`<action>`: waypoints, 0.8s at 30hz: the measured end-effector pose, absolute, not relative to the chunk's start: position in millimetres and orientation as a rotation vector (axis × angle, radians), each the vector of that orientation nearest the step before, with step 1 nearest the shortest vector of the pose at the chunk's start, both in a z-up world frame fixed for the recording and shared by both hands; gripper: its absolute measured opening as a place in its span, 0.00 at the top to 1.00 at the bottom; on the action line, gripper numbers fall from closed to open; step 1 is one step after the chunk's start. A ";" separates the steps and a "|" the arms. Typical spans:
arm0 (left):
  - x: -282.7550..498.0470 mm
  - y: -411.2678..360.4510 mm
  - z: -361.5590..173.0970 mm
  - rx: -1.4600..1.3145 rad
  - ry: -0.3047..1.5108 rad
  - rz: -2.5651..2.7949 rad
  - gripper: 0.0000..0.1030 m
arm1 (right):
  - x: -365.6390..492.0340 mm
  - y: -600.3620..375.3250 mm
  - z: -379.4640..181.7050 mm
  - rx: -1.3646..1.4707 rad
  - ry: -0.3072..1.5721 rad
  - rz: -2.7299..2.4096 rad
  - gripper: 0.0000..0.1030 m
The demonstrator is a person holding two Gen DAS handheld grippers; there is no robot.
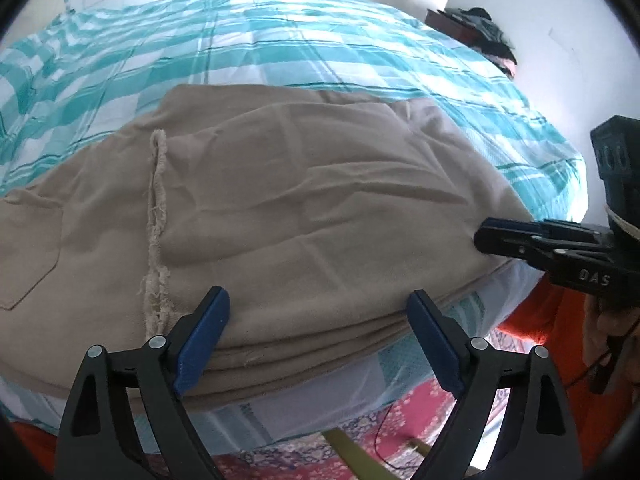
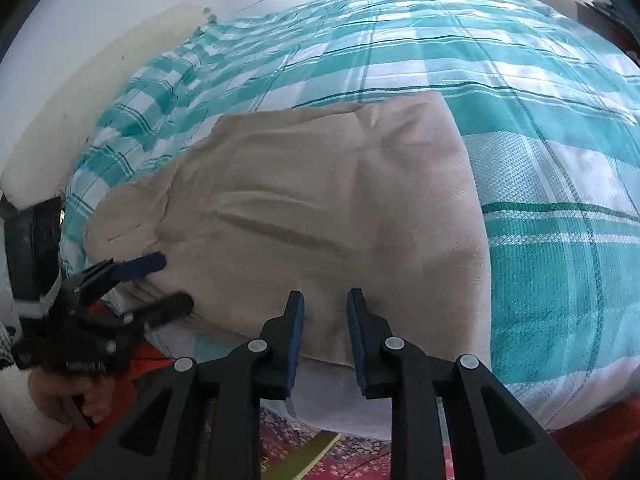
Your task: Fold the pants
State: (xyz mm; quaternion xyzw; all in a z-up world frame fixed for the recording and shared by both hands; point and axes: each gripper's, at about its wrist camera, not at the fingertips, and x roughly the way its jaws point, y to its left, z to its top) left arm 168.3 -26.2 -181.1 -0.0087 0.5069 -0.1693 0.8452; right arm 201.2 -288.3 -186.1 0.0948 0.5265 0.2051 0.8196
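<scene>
The beige pants (image 1: 304, 208) are laid folded in layers at the near edge of the bed (image 1: 360, 56), on a teal checked sheet. The left tongs (image 1: 318, 344) are spread wide over the folded edge, gripping nothing. The right tongs (image 2: 325, 344) are narrowly parted; perhaps no cloth is pinched.

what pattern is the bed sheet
Teal and white checks on the bed sheet, clearest in the right wrist view.
</scene>
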 end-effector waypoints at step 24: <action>131.0 221.2 -116.6 -0.689 0.933 -0.087 0.12 | 192.4 -281.8 -191.9 0.133 1.056 0.436 0.77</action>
